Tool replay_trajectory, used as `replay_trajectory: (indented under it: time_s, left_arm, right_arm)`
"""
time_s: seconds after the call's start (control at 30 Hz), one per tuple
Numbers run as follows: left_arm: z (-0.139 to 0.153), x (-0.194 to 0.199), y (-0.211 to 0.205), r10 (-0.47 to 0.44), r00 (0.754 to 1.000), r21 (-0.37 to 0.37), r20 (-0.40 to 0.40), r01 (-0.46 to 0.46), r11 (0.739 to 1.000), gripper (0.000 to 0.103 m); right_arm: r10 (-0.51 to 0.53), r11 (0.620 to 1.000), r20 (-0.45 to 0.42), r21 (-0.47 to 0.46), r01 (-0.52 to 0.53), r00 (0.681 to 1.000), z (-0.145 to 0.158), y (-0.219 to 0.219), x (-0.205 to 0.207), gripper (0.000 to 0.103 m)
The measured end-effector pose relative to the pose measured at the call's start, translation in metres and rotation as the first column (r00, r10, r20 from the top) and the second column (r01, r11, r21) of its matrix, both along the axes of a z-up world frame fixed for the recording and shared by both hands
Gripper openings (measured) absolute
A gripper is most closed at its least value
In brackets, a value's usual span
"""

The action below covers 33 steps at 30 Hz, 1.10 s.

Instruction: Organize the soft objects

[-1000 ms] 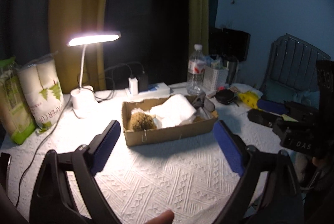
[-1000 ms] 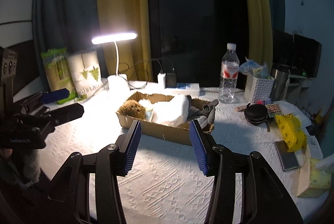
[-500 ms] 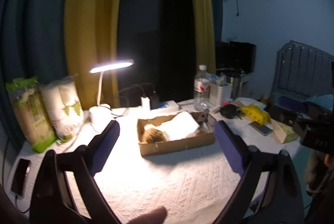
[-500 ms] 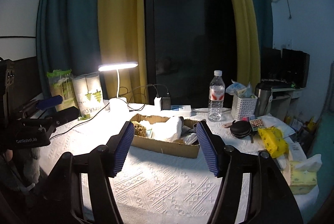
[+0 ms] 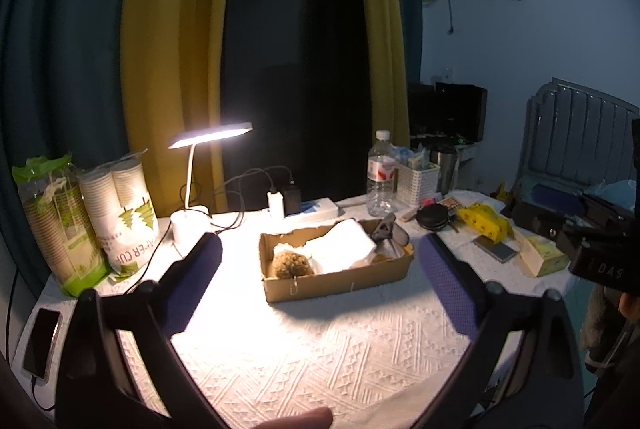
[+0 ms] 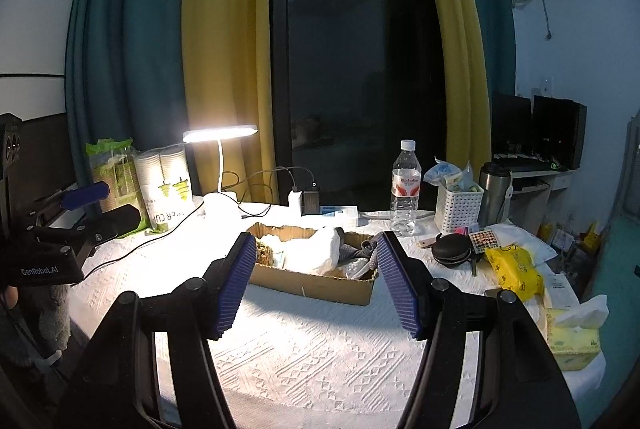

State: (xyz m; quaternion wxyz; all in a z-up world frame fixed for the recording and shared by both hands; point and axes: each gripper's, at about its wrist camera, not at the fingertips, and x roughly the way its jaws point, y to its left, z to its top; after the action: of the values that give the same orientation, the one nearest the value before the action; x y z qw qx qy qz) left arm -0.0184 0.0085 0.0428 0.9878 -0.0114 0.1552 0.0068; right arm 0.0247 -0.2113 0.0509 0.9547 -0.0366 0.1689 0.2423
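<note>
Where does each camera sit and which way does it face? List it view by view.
Left wrist: on the left gripper, raised before the table, facing the cardboard box and desk lamp; its open fingers and the right gripper at right show.
Right wrist: on the right gripper, facing the same box from further right; its open fingers and the left gripper at left show.
Shared: box, lamp, water bottle, white towel.
</note>
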Motion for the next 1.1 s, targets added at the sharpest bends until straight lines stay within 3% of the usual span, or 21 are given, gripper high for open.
replay_trajectory:
  time_s: [1.1]
  left_arm:
    - [-0.007, 0.009, 0.003, 0.001, 1.000, -0.020, -0.004, -0.001, 1.000, 0.099]
  right_arm:
    - [0.009, 1.000, -0.030, -0.020, -0.010, 1.000, -0.007, 0.008, 0.013, 0.066]
